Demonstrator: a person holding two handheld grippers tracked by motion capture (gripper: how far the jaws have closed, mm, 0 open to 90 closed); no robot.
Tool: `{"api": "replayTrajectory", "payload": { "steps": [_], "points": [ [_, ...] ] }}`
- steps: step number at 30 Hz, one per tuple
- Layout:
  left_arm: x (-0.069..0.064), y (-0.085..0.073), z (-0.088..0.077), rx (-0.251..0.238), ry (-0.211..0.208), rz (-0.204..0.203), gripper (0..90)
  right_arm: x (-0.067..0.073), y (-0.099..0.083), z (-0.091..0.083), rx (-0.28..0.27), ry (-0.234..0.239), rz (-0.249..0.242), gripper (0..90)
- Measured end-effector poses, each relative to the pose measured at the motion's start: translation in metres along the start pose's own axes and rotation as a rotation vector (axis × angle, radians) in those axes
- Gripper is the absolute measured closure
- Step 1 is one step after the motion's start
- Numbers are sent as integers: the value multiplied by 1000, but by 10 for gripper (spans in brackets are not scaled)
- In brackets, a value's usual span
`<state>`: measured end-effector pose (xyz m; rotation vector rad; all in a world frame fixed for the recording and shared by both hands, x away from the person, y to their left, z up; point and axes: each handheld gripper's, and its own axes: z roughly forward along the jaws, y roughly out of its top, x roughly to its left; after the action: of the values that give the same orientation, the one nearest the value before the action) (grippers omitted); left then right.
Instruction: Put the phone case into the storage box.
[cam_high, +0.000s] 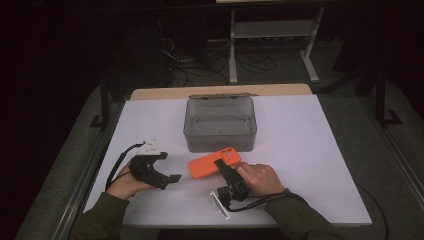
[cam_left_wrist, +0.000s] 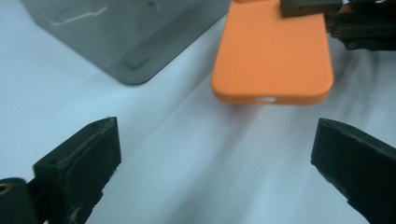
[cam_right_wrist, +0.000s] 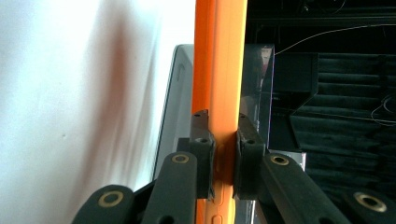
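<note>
Gripping an orange, flat, rubbery phone case (cam_high: 213, 162) by its edge, the right gripper (cam_high: 220, 164) holds it just above the white table (cam_high: 310, 150), directly in front of a smoky grey, translucent plastic box (cam_high: 220, 125) that stands open at the top. Seen along the right gripper's own jaws, the case (cam_right_wrist: 220, 93) stands edge-on between them, both pads pressed hard against its thin sides — a firm pinch with the box wall (cam_right_wrist: 180, 107) just behind it.

The left gripper (cam_high: 170, 178) sits apart at the person's left, its jaws spread wide with nothing between them; its own view looks across bare tabletop to the bottom end of the case (cam_left_wrist: 273, 56), which is close ahead but untouched, and to a corner of the box (cam_left_wrist: 126, 32) beyond.

The work looks about half done: the case is picked up and lined up with the box — but it has not gone in, and the box interior appears empty. What seems to remain is carrying the case over the near rim, lowering it inside and letting go, with the free left gripper perhaps steadying its loose end.
</note>
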<state>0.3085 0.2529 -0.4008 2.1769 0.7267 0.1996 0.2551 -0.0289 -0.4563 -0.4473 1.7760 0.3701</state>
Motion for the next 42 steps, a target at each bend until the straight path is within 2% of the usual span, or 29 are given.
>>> {"api": "replayTrajectory", "payload": {
  "steps": [6, 10, 13, 16, 22, 34, 42],
  "points": [
    [0, -15, -1, -25, 33, 7, 0, -1, -1, 0, 0, -4, 1, 799],
    [2, -21, 1, -30, 44, -12, 0, -1, -1, -1, -1, -6, 4, 799],
    [1, -23, 1, -44, 58, -8, 0, -1, -1, -1, -2, -6, 3, 799],
    [0, -26, 4, -36, 51, -6, 0, -2, -1, -1, -1, -6, 7, 799],
    [-3, -31, 10, -27, 87, 9, 0, -2, -2, -1, -1, -1, 19, 799],
    [-3, -31, 10, -31, 102, 2, 0, -7, -6, 1, -8, 31, 115, 798],
    [-4, -30, 10, -45, 102, -1, 0, -9, -7, 1, -13, 46, 158, 798]
  ]
}}
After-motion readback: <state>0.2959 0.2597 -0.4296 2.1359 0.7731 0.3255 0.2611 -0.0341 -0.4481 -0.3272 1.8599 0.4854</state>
